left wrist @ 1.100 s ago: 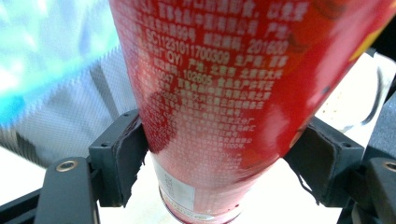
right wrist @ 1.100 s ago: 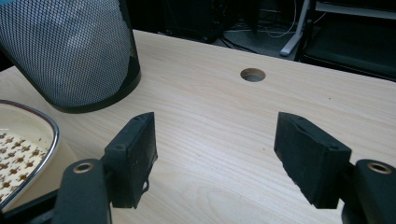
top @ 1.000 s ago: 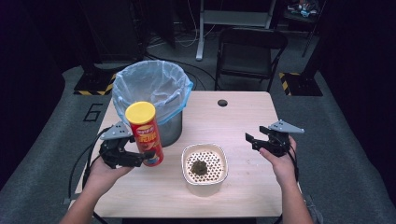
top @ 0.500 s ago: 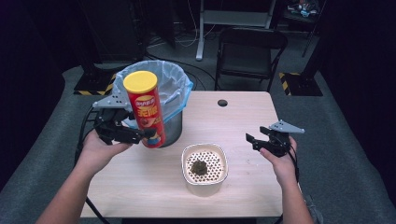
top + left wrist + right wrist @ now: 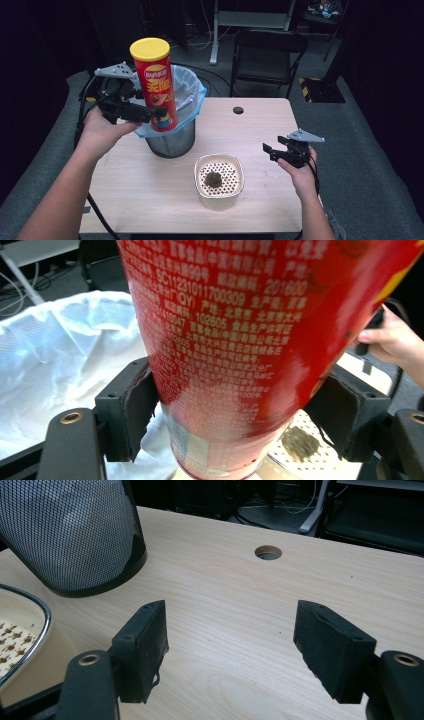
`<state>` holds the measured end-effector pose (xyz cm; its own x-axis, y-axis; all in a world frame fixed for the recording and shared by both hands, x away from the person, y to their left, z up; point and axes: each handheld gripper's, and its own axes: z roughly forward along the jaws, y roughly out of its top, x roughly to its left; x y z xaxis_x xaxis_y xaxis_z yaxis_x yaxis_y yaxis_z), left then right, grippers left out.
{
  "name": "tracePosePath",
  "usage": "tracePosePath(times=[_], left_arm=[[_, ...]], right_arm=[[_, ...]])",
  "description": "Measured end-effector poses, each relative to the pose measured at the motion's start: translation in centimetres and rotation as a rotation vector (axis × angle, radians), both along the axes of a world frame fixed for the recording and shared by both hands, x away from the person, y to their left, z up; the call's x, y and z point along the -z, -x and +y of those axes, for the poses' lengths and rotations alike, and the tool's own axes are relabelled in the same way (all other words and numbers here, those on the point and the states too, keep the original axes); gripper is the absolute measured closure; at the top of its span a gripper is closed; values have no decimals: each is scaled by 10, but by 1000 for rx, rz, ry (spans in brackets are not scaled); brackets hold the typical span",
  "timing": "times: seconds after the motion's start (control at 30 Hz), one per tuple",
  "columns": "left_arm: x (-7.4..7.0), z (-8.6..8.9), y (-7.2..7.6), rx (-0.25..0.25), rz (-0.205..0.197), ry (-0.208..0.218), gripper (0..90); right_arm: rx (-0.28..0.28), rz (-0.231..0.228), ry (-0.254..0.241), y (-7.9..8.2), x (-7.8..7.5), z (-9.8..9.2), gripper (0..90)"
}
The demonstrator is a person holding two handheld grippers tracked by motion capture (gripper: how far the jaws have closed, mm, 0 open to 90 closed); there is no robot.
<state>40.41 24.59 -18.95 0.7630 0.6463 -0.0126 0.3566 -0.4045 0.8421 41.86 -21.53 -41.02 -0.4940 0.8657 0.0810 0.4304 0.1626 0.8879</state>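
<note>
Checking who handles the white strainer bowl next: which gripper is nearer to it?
Right. The right gripper hovers open just beside the white strainer bowl; the left gripper is raised by the bin, clamping the chip can.

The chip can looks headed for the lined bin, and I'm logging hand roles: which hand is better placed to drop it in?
Left. The left gripper is clamped on the chip can beside the bin, while the right gripper is open over the table.

A light wooden table (image 5: 150,195) carried a black mesh bin (image 5: 170,140) lined with a pale bag, and beside it a cream perforated bowl (image 5: 219,180). A round cable hole (image 5: 238,110) pierced the tabletop.
</note>
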Motion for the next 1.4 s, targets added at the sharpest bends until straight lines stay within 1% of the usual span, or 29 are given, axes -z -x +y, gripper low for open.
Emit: tracePosePath(times=[0.07,0.13,0.3,0.33,0.37,0.4,0.43,0.47,0.5,0.6,0.67,0.7,0.77,0.83,0.87,0.93,0.97,1.0,1.03,1.13,1.17,1.2,1.23,1.33,1.4], left_arm=[[-2,-1,-8,-21,-4,3,237],[-3,-1,-17,-34,5,3,237],[-3,1,-38,-93,12,12,237],[-3,2,-47,-132,8,4,237],[-3,2,-47,-132,8,4,237],[-2,2,-52,-152,7,9,237],[-2,3,-56,-166,16,15,237],[-1,3,-60,-181,17,19,237],[0,3,-64,-197,14,22,237],[3,4,-73,-245,6,11,237],[5,5,-78,-280,-5,2,237],[7,6,-81,-297,-2,8,237],[10,8,-86,-330,-16,18,237],[14,12,-90,-355,-14,47,237],[17,14,-93,-366,-13,50,237],[24,17,-97,-384,-2,58,236],[27,18,-99,-393,-1,54,236],[34,21,-102,-418,5,50,236],[34,21,-102,-418,5,50,237],[42,27,-108,-430,28,56,236],[44,28,-110,-436,36,64,236],[49,30,-114,-450,59,83,236],[49,30,-114,-450,59,83,236],[56,29,-118,-461,74,76,237],[60,28,-121,-465,99,66,236]], right_arm=[[3,1,1,0,0,0,293],[5,1,1,0,0,0,293],[8,3,2,-1,1,-2,293],[6,6,1,-2,3,-1,293],[6,6,1,-2,3,-1,293],[7,11,5,-2,3,-1,293],[4,10,8,-2,4,0,293],[3,9,22,-2,5,2,293],[3,9,22,-2,5,2,293],[-1,4,36,-2,5,4,293],[0,6,36,-2,5,3,293],[6,11,29,-2,5,3,293],[4,7,27,-3,5,1,293],[2,3,28,-3,4,0,293],[5,2,22,-2,4,0,293],[1,2,22,-2,4,1,293],[1,2,22,-2,4,1,293],[-2,2,28,-3,4,2,293],[0,4,28,-3,4,2,293],[1,5,26,-3,5,1,293],[0,2,27,-3,4,1,293],[1,4,27,-3,5,0,293],[1,4,27,-3,5,0,293],[1,7,29,-3,5,1,293],[-3,7,39,-4,6,2,293]])
